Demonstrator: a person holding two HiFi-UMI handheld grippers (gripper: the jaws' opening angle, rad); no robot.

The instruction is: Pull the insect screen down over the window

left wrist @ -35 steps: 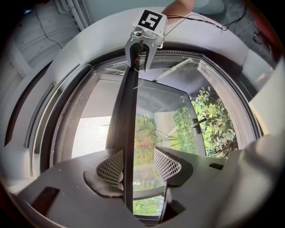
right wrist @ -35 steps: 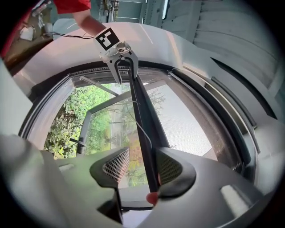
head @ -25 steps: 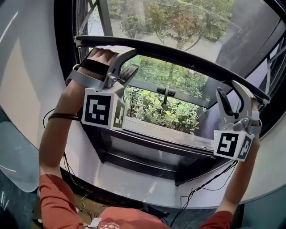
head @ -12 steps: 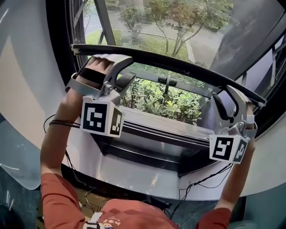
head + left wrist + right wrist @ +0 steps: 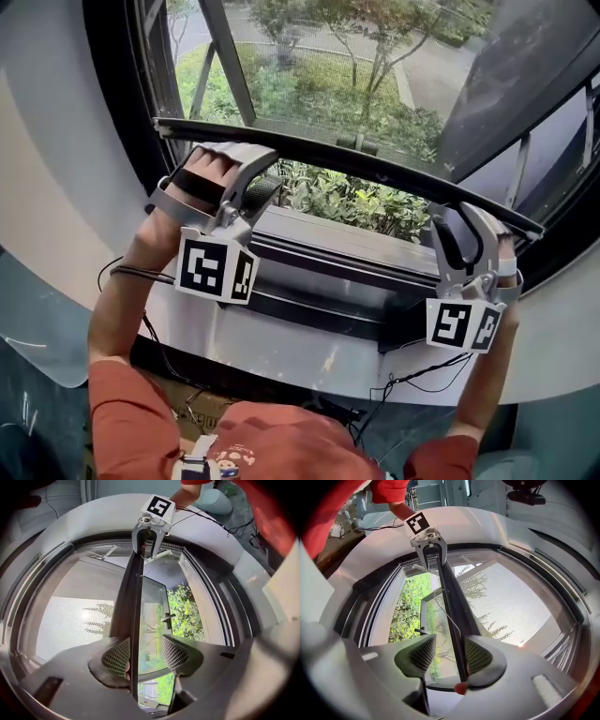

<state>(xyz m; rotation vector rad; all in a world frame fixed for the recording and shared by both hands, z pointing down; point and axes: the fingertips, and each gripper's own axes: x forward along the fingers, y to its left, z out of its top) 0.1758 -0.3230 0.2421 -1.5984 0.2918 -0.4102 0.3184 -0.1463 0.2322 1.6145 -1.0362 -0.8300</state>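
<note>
The insect screen's dark bottom bar [image 5: 356, 167] runs slanted across the window, with grey mesh [image 5: 328, 75] stretched above it. My left gripper [image 5: 258, 171] hooks over the bar's left end, my right gripper [image 5: 469, 230] over its right end. In the left gripper view the bar [image 5: 133, 620] passes between the jaws of the left gripper [image 5: 146, 653], against the left pad with a gap to the other. In the right gripper view the bar [image 5: 451, 616] lies against the right pad of the right gripper [image 5: 450, 656]. Both stand open around the bar.
Below the bar a strip of open window shows green bushes [image 5: 366, 202] above the dark sill [image 5: 328, 253]. A window handle [image 5: 361, 143] sits behind the bar. Black cables [image 5: 412, 380] hang under the white ledge [image 5: 309, 347]. The dark frame [image 5: 117, 112] bounds the left side.
The bar has come down with both grippers on it. The open strip between bar and sill is narrower, and more mesh shows above.
</note>
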